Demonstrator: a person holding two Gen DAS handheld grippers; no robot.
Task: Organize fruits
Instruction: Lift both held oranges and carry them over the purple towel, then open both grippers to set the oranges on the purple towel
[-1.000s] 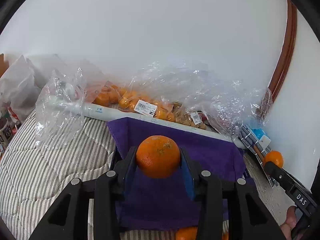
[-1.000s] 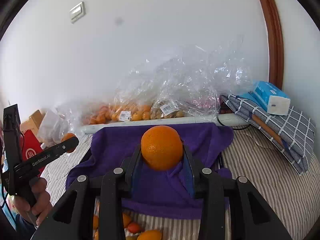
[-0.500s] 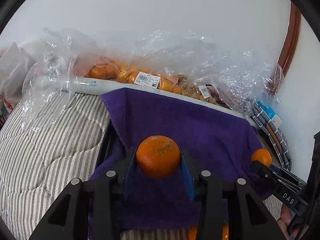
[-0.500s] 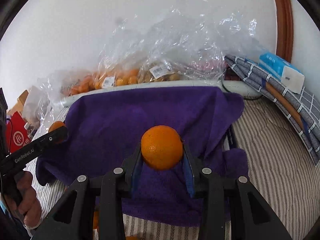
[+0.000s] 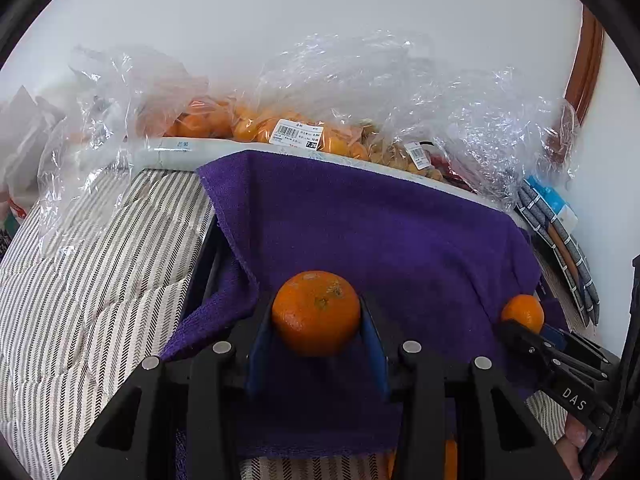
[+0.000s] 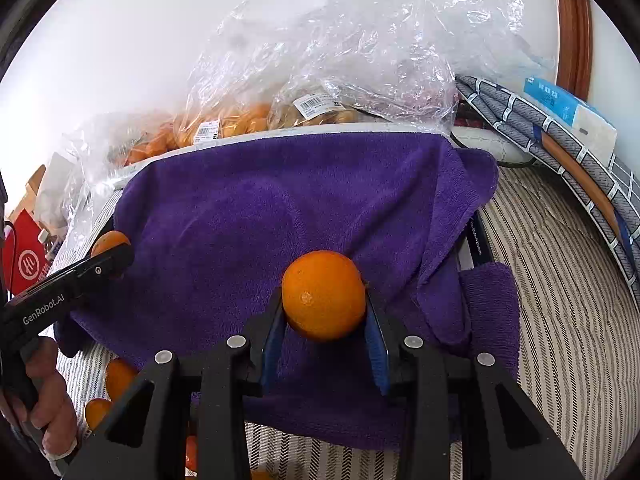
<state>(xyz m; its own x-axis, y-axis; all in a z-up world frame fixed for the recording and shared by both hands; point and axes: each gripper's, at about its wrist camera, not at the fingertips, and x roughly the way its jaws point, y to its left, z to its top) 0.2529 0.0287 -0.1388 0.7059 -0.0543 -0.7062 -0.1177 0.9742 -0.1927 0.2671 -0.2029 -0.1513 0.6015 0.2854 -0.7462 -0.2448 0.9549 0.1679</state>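
Observation:
My left gripper (image 5: 316, 320) is shut on an orange (image 5: 316, 312) with small brown marks, held above the near left part of a purple towel (image 5: 360, 232). My right gripper (image 6: 324, 308) is shut on a smooth orange (image 6: 323, 300), held above the near right part of the same towel (image 6: 260, 216). Each gripper shows in the other's view: the right one (image 5: 524, 320) with its orange (image 5: 522, 312) at the towel's right edge, the left one (image 6: 112, 254) with its orange (image 6: 108, 240) at the towel's left edge.
Clear plastic bags of small oranges (image 5: 280, 132) lie behind the towel along the wall (image 6: 224, 124). A checked folded cloth (image 6: 560, 148) with a blue-white box (image 6: 568, 108) sits at the right. Loose oranges (image 6: 118, 376) lie on the striped bedding (image 5: 92, 264) near the front.
Both grippers have tilted down and moved forward over the purple towel, each still holding its orange. The towel now fills more of both views.

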